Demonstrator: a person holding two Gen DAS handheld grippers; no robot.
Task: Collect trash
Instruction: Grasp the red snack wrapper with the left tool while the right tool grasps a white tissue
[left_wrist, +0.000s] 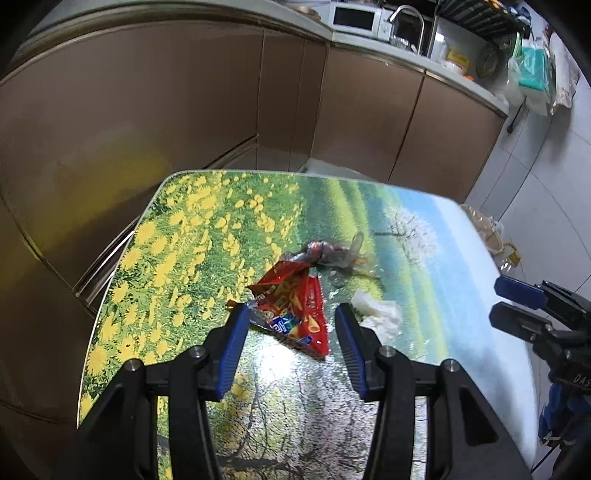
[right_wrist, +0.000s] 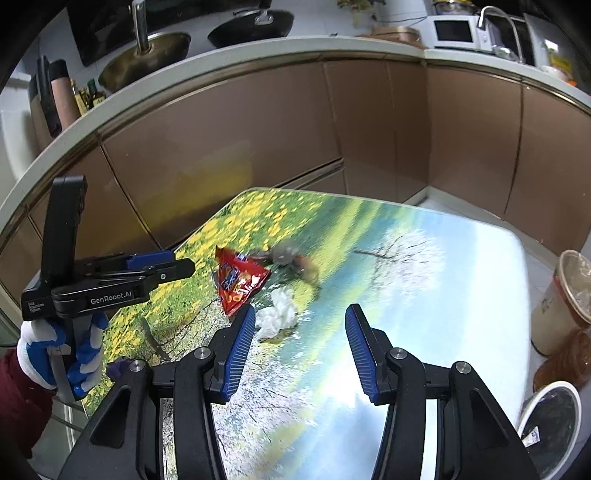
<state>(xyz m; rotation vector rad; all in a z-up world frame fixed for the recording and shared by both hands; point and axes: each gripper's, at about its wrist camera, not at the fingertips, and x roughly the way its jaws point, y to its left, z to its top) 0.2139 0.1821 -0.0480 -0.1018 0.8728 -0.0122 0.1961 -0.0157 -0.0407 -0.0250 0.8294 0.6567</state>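
Observation:
A red snack wrapper (left_wrist: 295, 310) lies on the flower-print table (left_wrist: 184, 240), with a crumpled clear plastic wrapper (left_wrist: 332, 254) behind it and a white crumpled tissue (left_wrist: 380, 314) to its right. My left gripper (left_wrist: 291, 314) is open and empty, its jaws on either side of the red wrapper's near end, just above it. In the right wrist view the red wrapper (right_wrist: 238, 280), the tissue (right_wrist: 279, 312) and the plastic wrapper (right_wrist: 291, 258) lie ahead. My right gripper (right_wrist: 301, 317) is open and empty above the table, with the tissue near its left finger (right_wrist: 240, 350).
A white-rimmed trash bin (right_wrist: 554, 417) stands on the floor at the table's right, beside a tall paper cup (right_wrist: 565, 299) and a brown bag (right_wrist: 565, 358). Brown kitchen cabinets (left_wrist: 184, 110) run behind the table. The left gripper shows at the left of the right wrist view (right_wrist: 162, 269).

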